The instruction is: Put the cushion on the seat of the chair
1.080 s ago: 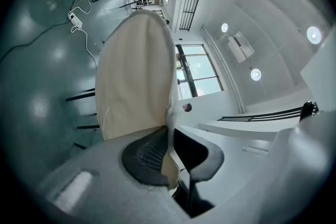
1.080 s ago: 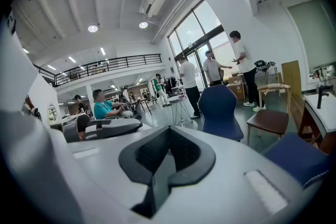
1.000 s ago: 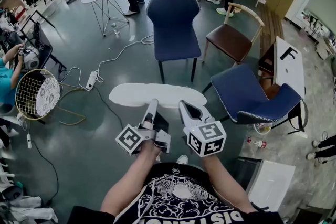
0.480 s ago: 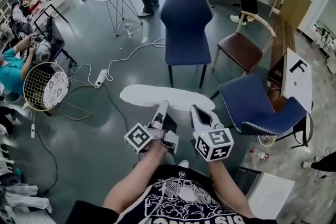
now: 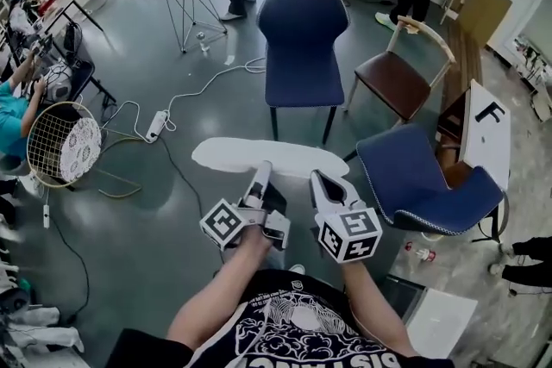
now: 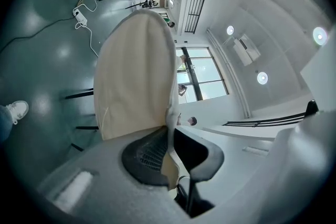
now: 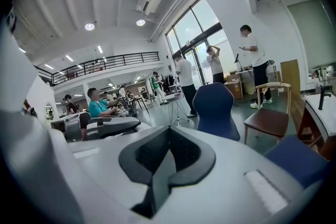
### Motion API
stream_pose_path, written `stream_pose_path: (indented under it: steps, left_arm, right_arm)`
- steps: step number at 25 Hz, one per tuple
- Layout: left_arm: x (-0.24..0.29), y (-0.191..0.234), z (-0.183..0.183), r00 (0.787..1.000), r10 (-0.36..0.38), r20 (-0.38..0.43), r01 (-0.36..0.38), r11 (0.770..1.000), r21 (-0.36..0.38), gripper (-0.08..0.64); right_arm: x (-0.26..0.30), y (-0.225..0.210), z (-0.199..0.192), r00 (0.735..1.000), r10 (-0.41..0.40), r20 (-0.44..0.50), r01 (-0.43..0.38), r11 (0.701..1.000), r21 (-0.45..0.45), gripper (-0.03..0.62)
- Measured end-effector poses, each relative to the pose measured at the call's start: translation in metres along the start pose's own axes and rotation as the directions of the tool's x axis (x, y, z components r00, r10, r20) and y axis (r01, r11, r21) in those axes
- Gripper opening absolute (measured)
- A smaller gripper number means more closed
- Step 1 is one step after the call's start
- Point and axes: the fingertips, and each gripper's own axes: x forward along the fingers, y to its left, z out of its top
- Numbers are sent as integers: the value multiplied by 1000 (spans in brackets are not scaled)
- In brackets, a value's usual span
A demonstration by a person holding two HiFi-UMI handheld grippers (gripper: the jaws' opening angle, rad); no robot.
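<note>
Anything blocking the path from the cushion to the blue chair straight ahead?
Nothing visible. The cushion, pinched in the left hand-held gripper, hangs just short of the blue chair, with only bare floor between. The cable lies off to the left.

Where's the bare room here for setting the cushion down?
The blue chair's seat straight ahead is bare, as is the floor between it and the cushion in the left claw. The brown chair's seat is bare too. Crowded: the floor at left, with power strip and round wire frame.
</note>
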Motion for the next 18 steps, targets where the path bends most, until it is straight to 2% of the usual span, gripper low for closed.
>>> stream_pose_path:
  steps: [3,12,18]
  left_arm:
    - [24,11,19,1000,11,10,-11,1000,-3,38]
    - [99,34,67,999,49,-9,-49,997,-58,38]
    - [149,43,100,999,37,-23,-38,995,-89,38]
  right_arm:
    - [30,-8,7,1000,5,-14,-5,1000,-5,-6]
    - [105,-39,37,995,-49,-89,49,999,-2,-6]
    - [154,-54,59,989,-83,-118,82,997,-16,-6]
